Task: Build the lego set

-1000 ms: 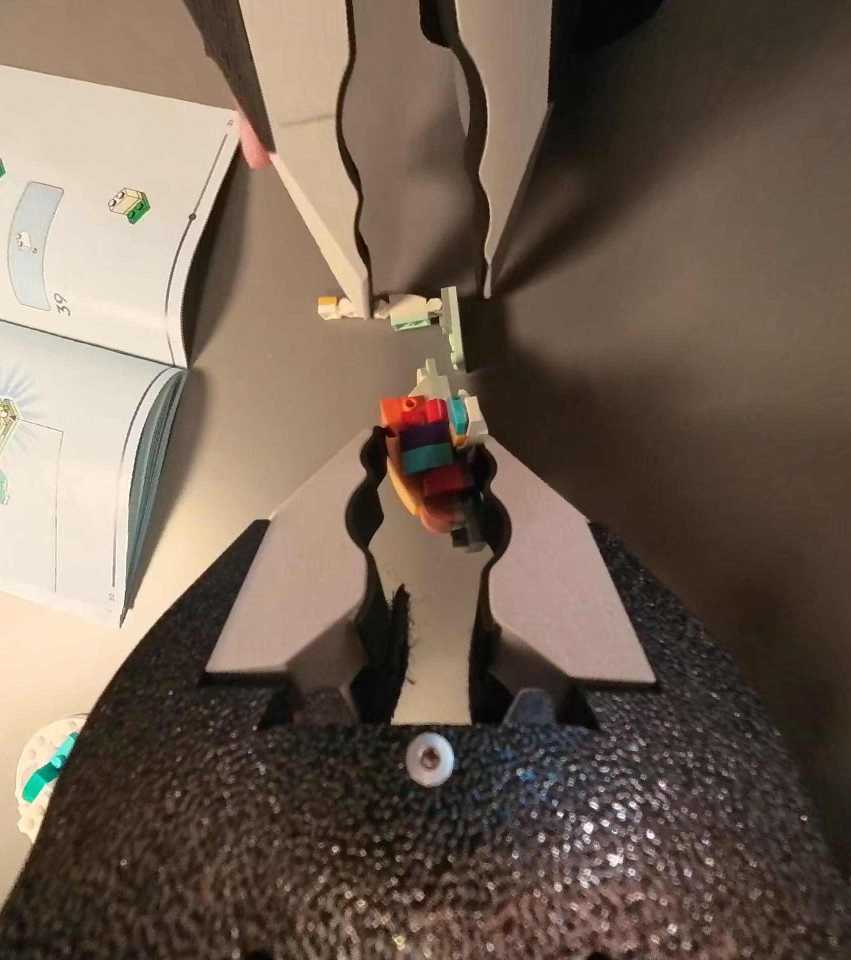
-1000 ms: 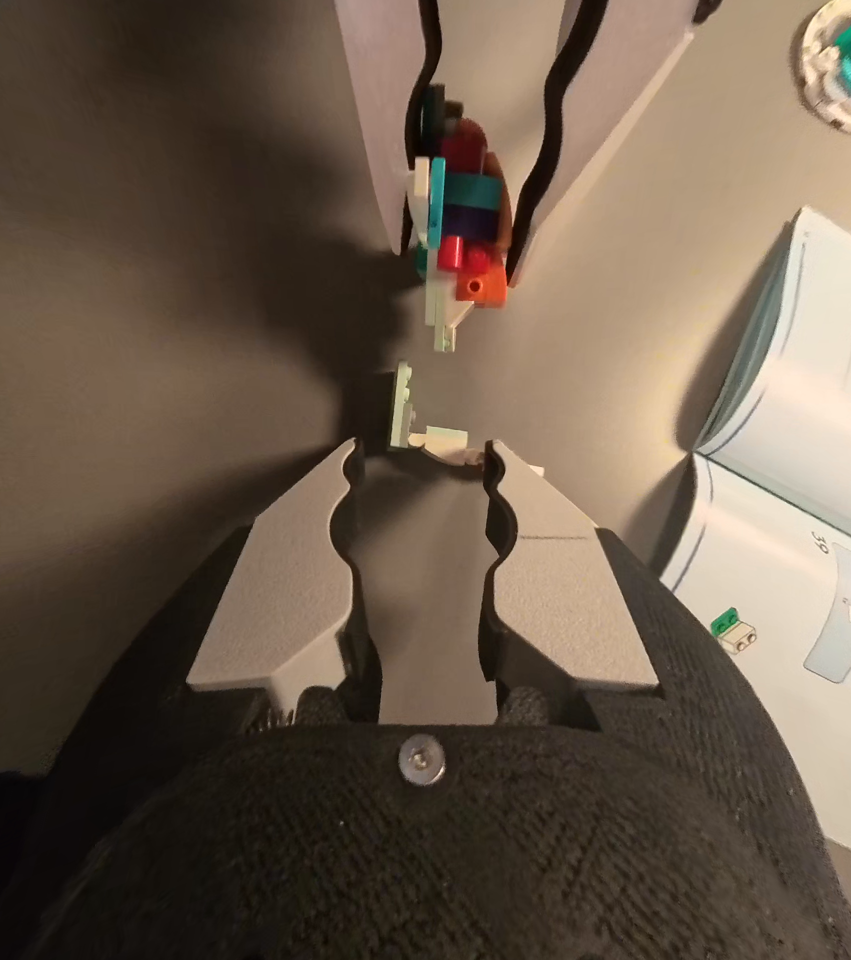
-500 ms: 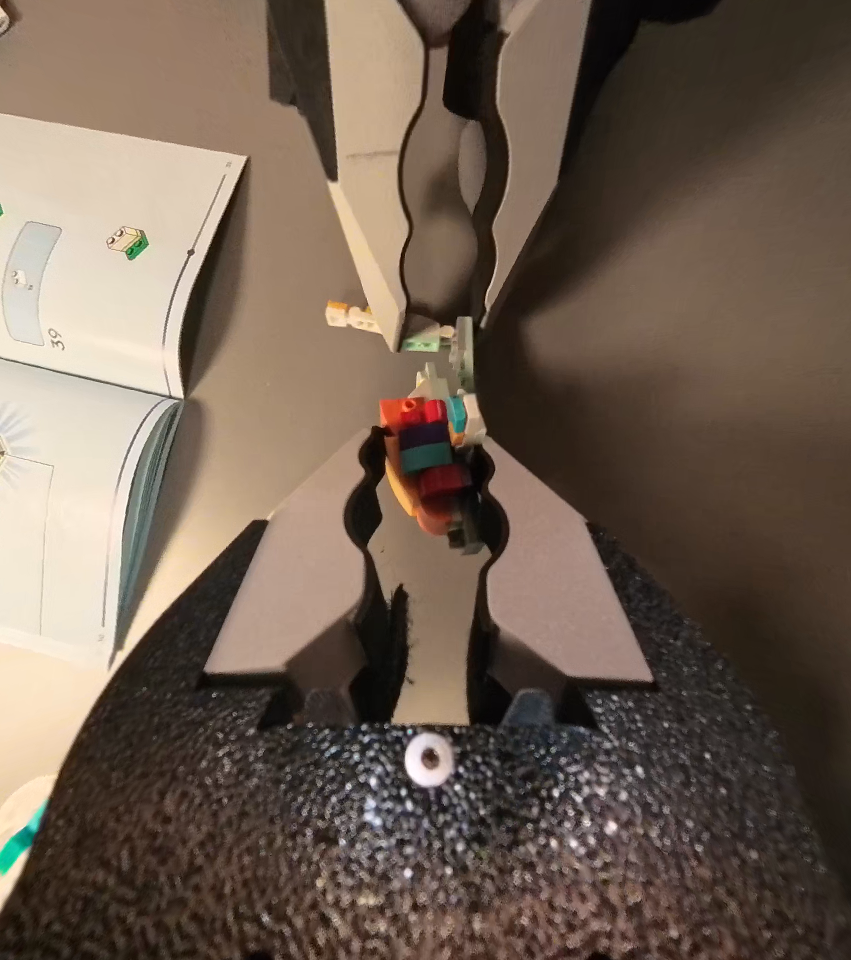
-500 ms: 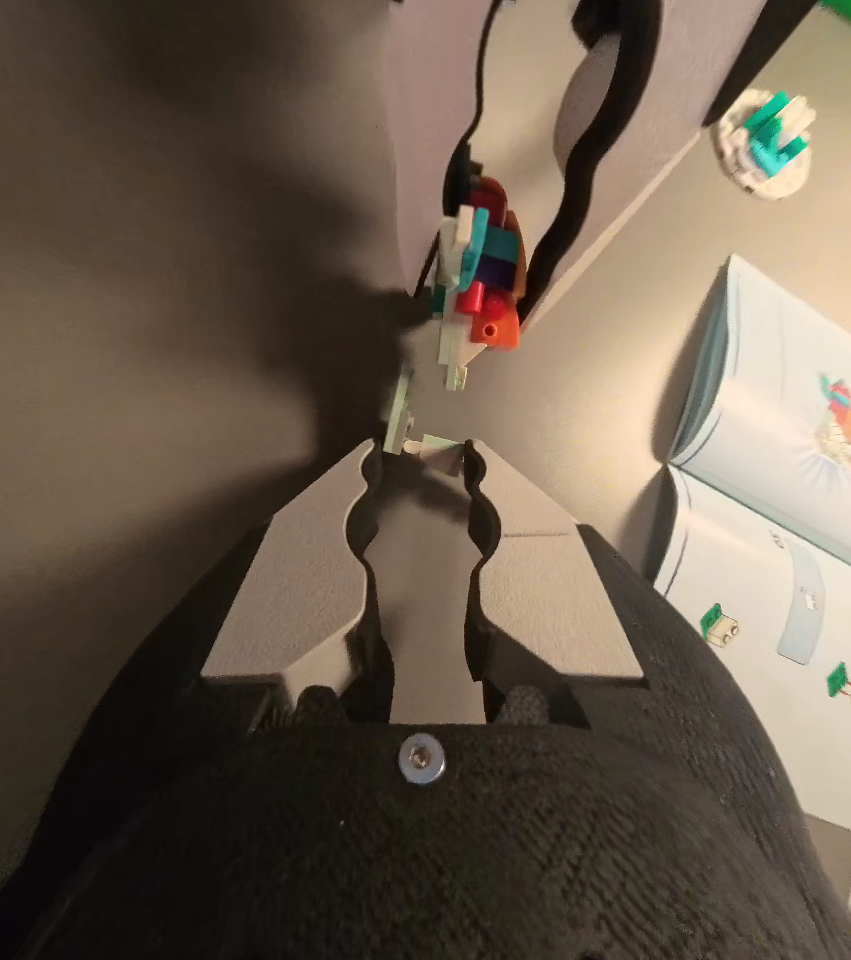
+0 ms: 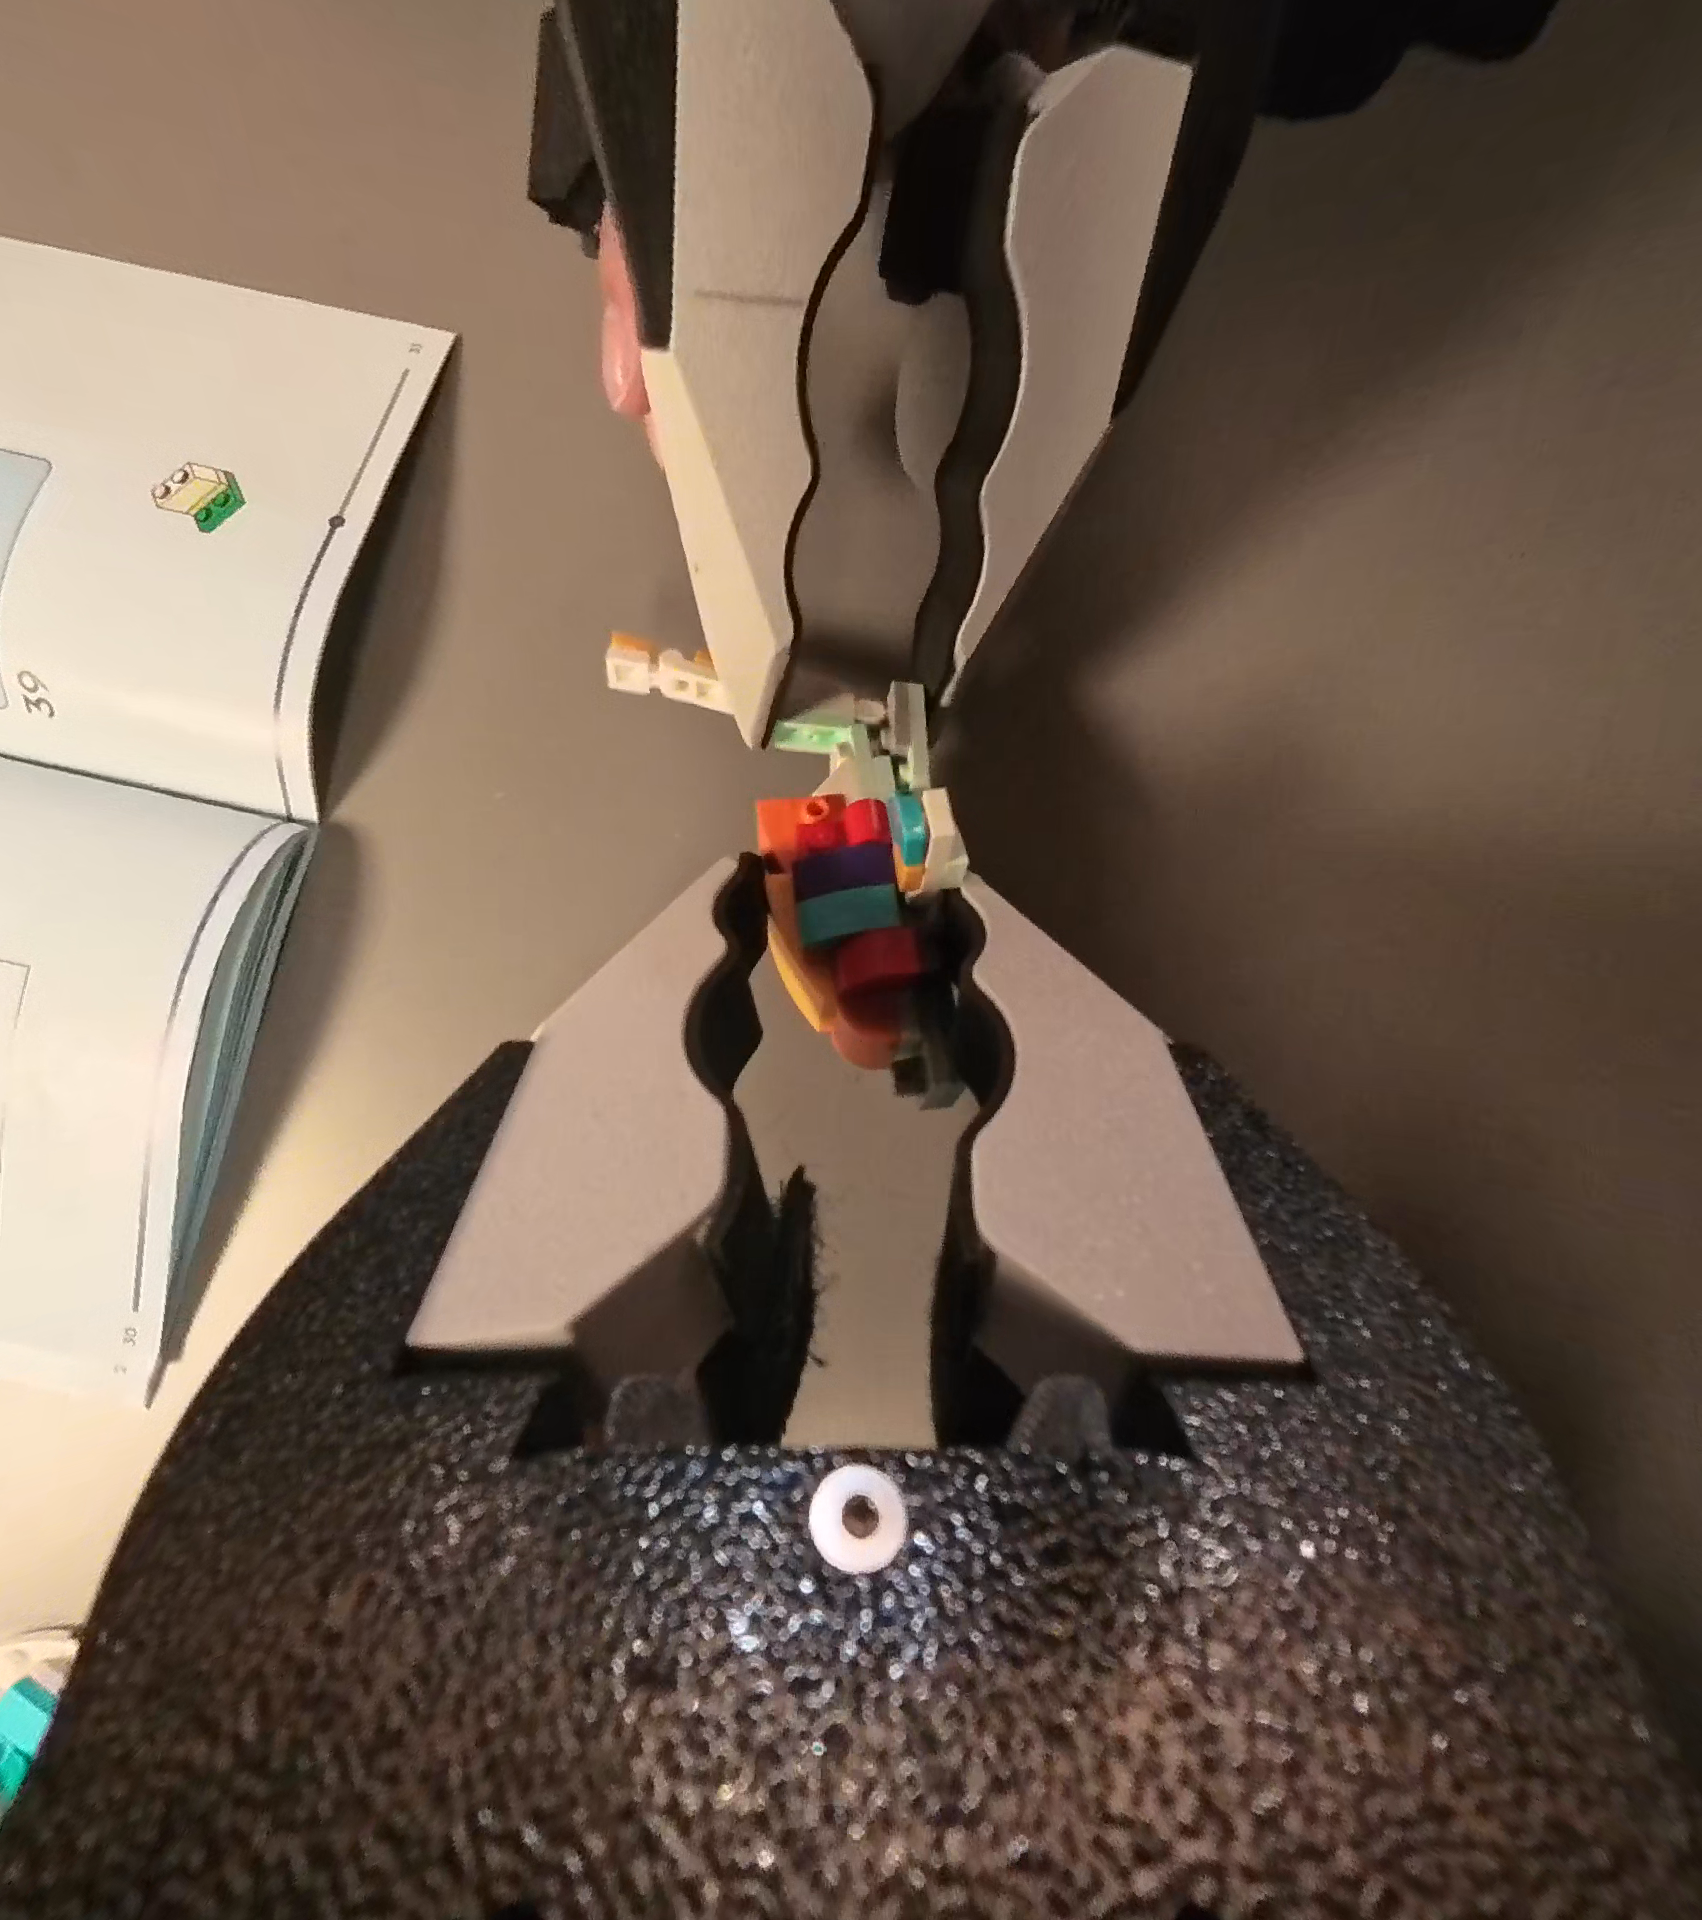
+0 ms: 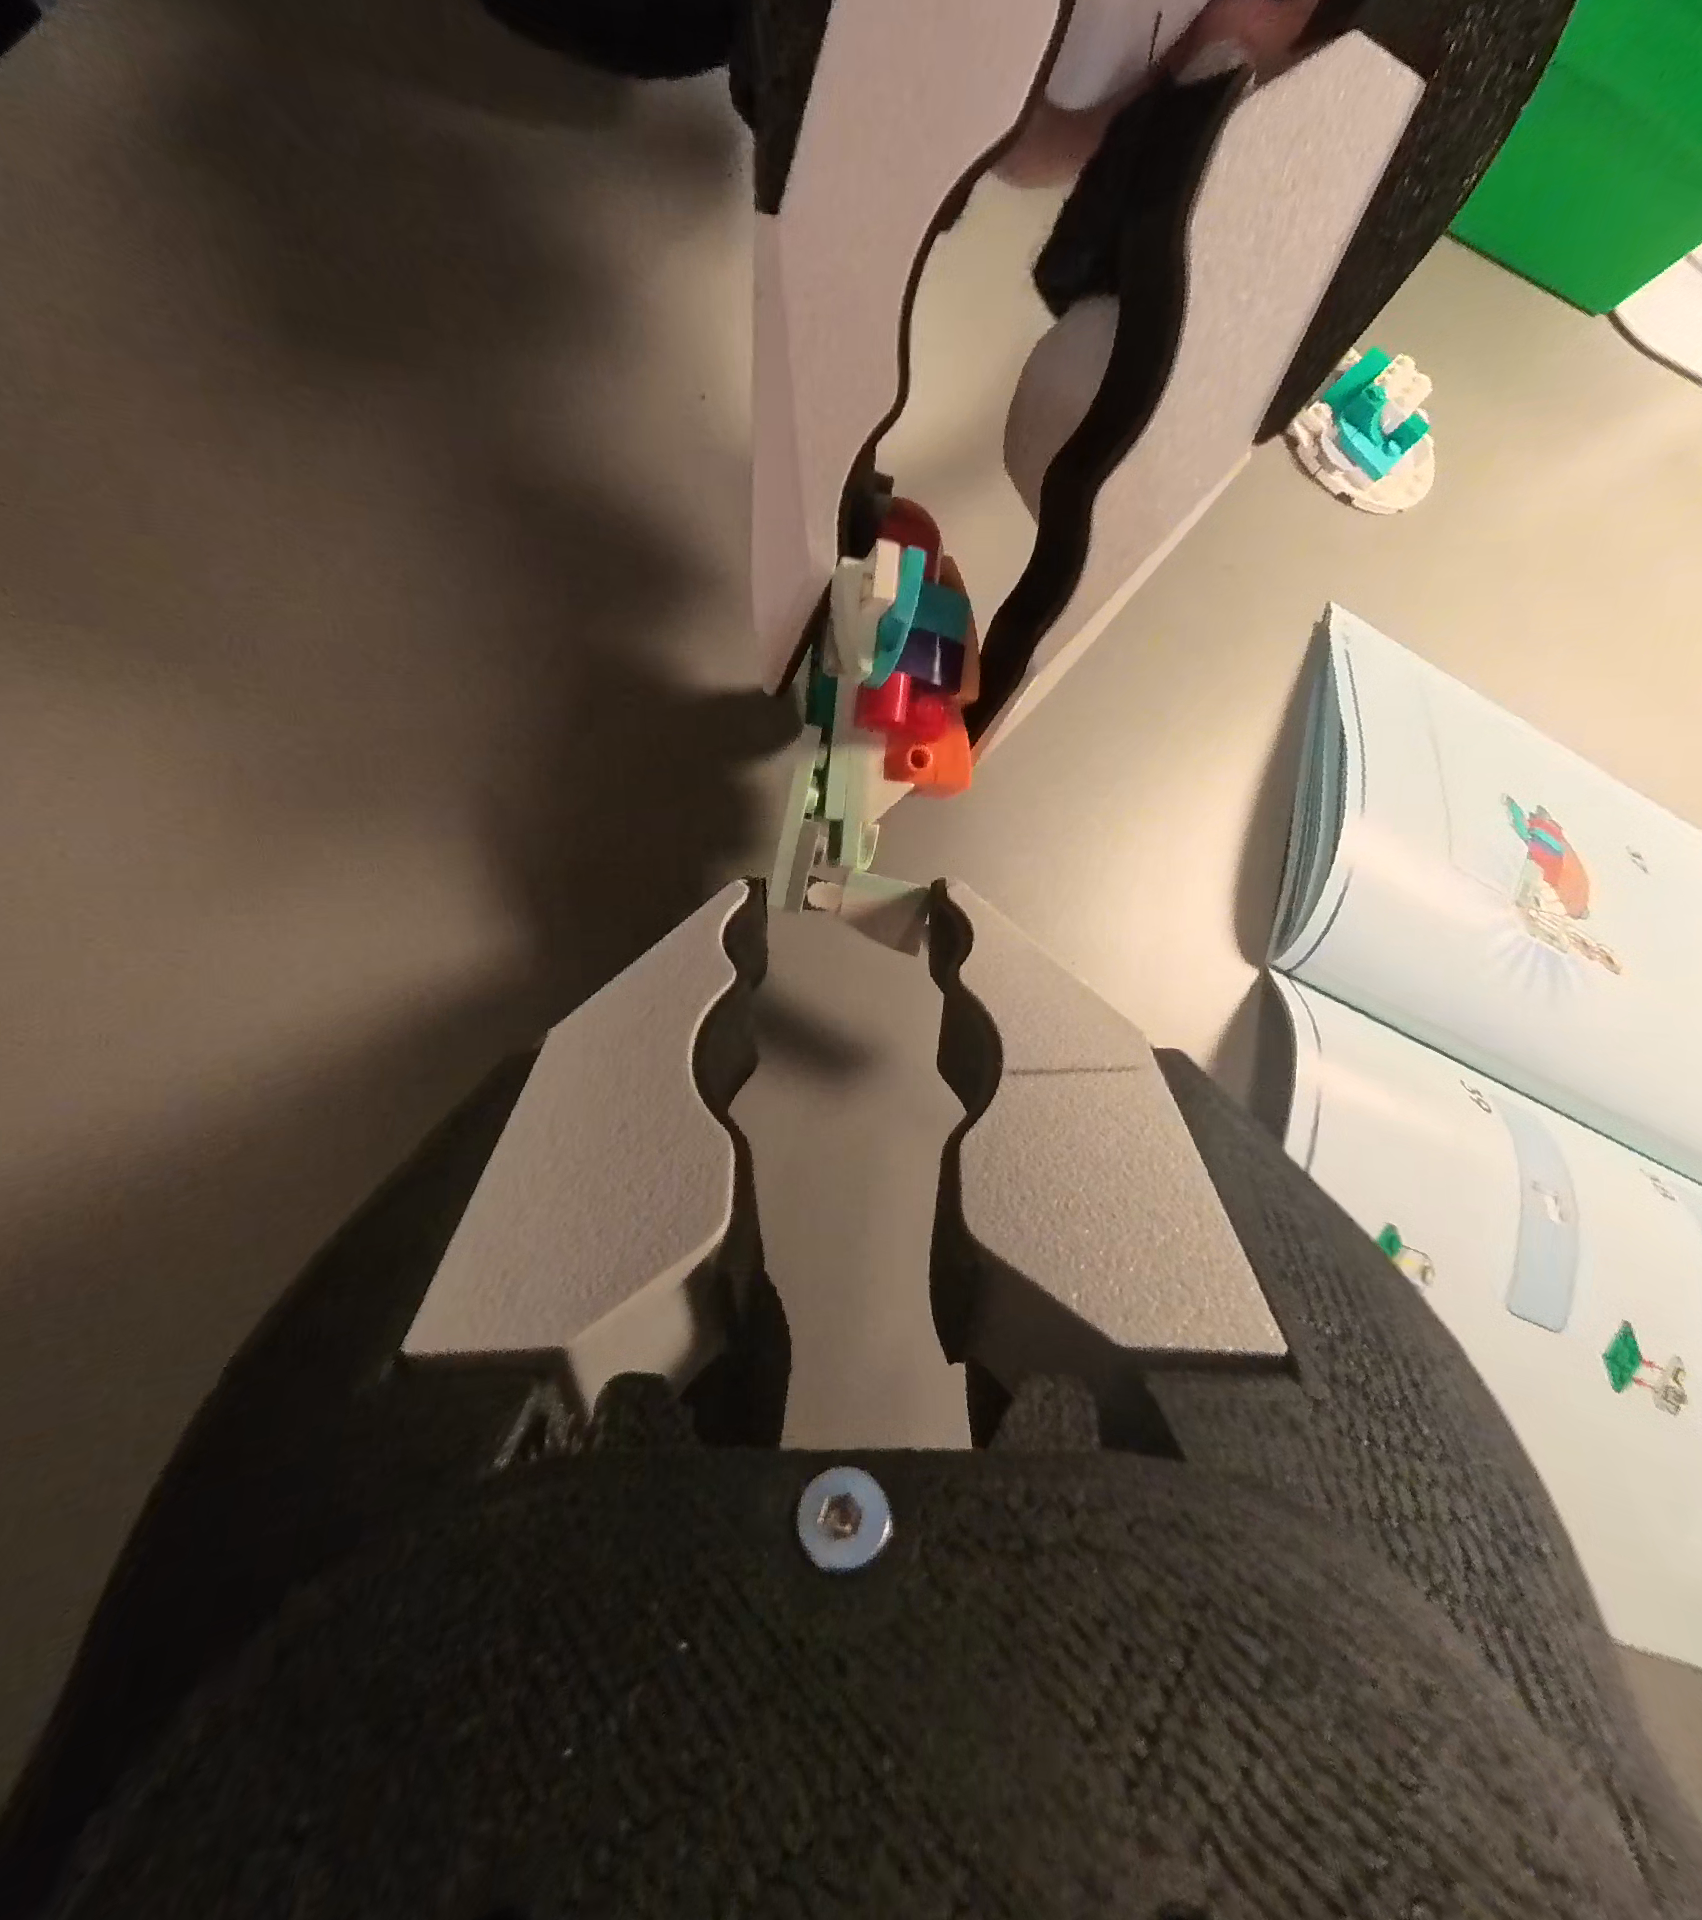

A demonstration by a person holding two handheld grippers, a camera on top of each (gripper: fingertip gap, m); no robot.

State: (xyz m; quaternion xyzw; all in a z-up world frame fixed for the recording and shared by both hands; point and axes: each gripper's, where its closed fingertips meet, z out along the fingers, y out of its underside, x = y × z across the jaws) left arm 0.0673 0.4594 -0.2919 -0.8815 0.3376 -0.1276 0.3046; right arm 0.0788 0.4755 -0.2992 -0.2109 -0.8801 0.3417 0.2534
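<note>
My left gripper (image 5: 852,883) is shut on a colourful lego build (image 5: 852,914) of orange, red, purple and teal bricks, held above the table. My right gripper (image 6: 842,894) is shut on a small pale green and white sub-assembly (image 6: 816,868). The two grippers face each other tip to tip. The pale green piece (image 5: 878,732) touches the pale end of the colourful build (image 6: 914,665). The contact point is partly hidden by the fingertips.
An open instruction booklet (image 5: 99,727) lies on the grey table, and shows in the right wrist view (image 6: 1553,1039). A tiny white and orange piece (image 5: 655,665) lies by the right gripper's tip. A white round plate with teal bricks (image 6: 1366,436) and a green box (image 6: 1657,135) sit farther off. Both grippers' tips are close together, under 4 cm apart.
My right gripper closed on the pale green piece on the table, lifted it and brought it against the colourful build. The gap between the two pieces has closed. My left gripper kept its hold.
</note>
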